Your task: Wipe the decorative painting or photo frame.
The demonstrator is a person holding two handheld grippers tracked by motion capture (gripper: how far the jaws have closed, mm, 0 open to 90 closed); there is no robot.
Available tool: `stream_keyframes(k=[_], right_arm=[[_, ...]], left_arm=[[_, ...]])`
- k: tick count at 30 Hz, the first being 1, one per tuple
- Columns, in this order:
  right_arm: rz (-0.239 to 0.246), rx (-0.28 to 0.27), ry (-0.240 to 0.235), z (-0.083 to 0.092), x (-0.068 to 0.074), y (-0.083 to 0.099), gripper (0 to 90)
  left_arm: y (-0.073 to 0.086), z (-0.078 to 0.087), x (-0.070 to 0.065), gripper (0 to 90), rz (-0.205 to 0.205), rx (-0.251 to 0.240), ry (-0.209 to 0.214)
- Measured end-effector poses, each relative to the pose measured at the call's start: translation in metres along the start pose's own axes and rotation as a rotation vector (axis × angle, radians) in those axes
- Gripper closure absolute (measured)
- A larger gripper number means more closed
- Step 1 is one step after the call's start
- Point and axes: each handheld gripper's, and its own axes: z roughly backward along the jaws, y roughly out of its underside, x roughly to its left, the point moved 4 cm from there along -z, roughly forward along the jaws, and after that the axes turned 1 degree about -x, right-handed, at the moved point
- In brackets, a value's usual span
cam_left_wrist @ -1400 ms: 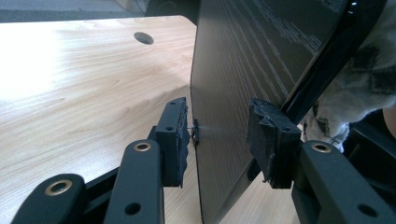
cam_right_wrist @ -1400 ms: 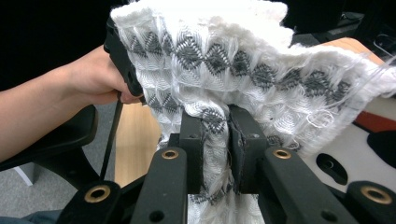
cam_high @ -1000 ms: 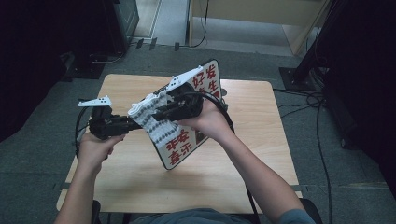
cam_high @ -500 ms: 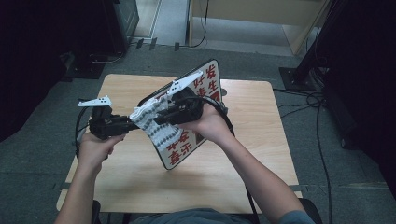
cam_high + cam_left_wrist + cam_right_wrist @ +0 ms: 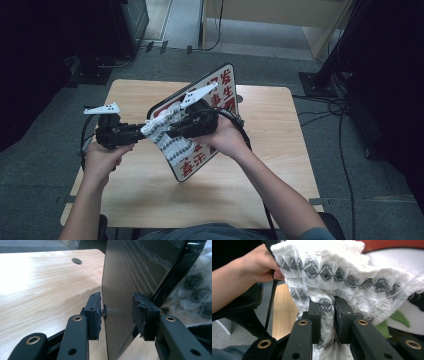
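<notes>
The sign board [image 5: 200,122] stood tilted on its lower edge near the middle of the desk [image 5: 280,170], printed face toward the desk's right edge, and the wiping was judged well under way but not finished. The left claw [image 5: 120,312] straddled the board's dark back edge, one pad [image 5: 93,312] just at the panel and the other close on the far side; whether both truly pressed could not be told, though the board held upright there. The right claw [image 5: 334,315] was pinched tight on a white cloth with a grey diamond pattern [image 5: 332,277], bunched against the board's white and red face. In the high view the cloth [image 5: 167,135] lay over the board's lower left part. Judging by that, the upper stretch toward the desk's far edge remained to be wiped, and the board had yet to be laid down.
</notes>
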Motion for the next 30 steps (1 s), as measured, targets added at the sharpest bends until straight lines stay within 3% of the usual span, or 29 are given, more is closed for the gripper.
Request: stream_keyframes(k=[30], right_arm=[[-0.033, 0.001, -0.014, -0.012, -0.001, 0.032, 77.9]], left_arm=[[0.0, -0.001, -0.001, 60.0, -0.009, 0.011, -0.003]])
